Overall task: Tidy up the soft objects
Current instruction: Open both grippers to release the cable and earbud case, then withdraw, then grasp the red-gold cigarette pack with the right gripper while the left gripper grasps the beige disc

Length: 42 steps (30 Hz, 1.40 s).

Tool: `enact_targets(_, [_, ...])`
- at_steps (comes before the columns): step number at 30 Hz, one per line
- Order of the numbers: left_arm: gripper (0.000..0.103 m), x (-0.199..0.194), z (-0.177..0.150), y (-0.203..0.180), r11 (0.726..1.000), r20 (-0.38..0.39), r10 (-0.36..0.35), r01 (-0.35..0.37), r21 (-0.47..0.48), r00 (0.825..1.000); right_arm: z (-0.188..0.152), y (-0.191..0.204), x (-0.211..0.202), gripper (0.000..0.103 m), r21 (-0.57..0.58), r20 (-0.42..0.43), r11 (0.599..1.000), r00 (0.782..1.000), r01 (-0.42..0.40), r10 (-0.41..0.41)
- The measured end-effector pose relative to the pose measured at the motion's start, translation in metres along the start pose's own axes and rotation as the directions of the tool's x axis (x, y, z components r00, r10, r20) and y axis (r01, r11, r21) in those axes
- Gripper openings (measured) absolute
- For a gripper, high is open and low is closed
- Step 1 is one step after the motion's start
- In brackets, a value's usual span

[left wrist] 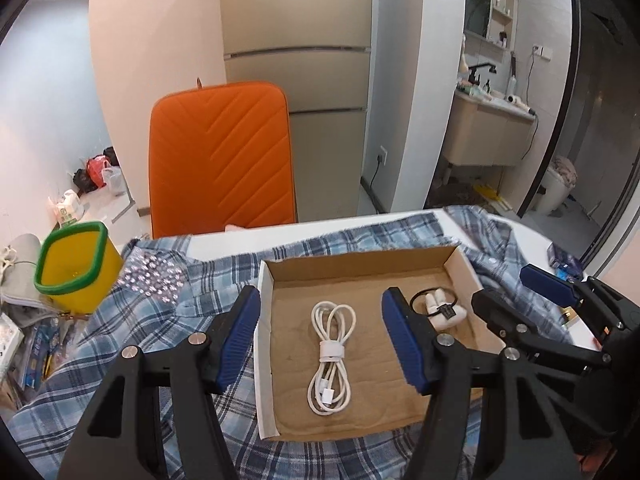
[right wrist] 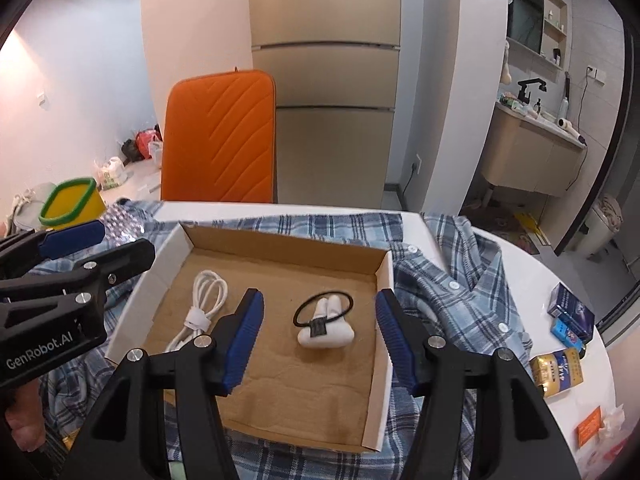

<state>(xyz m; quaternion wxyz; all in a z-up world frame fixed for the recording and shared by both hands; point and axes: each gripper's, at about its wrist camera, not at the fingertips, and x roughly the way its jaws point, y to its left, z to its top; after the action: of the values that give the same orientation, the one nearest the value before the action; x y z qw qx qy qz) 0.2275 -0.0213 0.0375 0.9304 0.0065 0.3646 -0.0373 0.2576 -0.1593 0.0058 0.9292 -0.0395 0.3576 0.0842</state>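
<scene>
Left of frame, a coiled white charging cable (left wrist: 330,354) and, to its right, a hair tie (right wrist: 323,311) looped on a white holder lie in the cardboard box (right wrist: 382,308). Both hand-held grippers (left wrist: 320,344) (right wrist: 318,340) hover half-open, empty. The light, limp cable is best pinched at its strap.

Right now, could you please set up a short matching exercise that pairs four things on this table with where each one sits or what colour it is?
Things:
1. white cable
2. black hair tie
3. plaid shirt
4. yellow bin

Descriptions:
A. spread under the cardboard box
B. green rim
C. left part of the box, coiled
D. looped around a white piece in the box

Pairs: 1-C, 2-D, 3-A, 4-B
</scene>
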Motion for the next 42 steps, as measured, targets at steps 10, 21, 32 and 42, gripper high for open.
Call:
enact_targets(10, [0.066,-0.081,-0.009,0.001,1.0,0.166,-0.013,0.014,-0.004,0.986,0.001,0.004,-0.087,0.061,-0.022,0.165,1.0,0.986,-0.014,0.017])
enact_targets(21, [0.102,-0.151,-0.037,-0.001,1.0,0.361,0.008,-0.017,0.022,0.932,-0.037,0.003,-0.168,0.087,-0.033,0.353,0.999,0.936,0.031,-0.017])
enact_targets(32, [0.102,-0.164,-0.089,-0.002,1.0,0.406,0.008,-0.017,0.017,0.914,-0.084,0.004,-0.192,0.09,-0.038,0.367,0.999,0.93,0.024,-0.009])
enact_targets(42, [0.102,-0.145,-0.133,-0.003,0.998,0.355,0.025,-0.044,0.046,0.934,-0.121,0.007,-0.172,0.09,-0.046,0.292,0.998,0.956,0.042,-0.027])
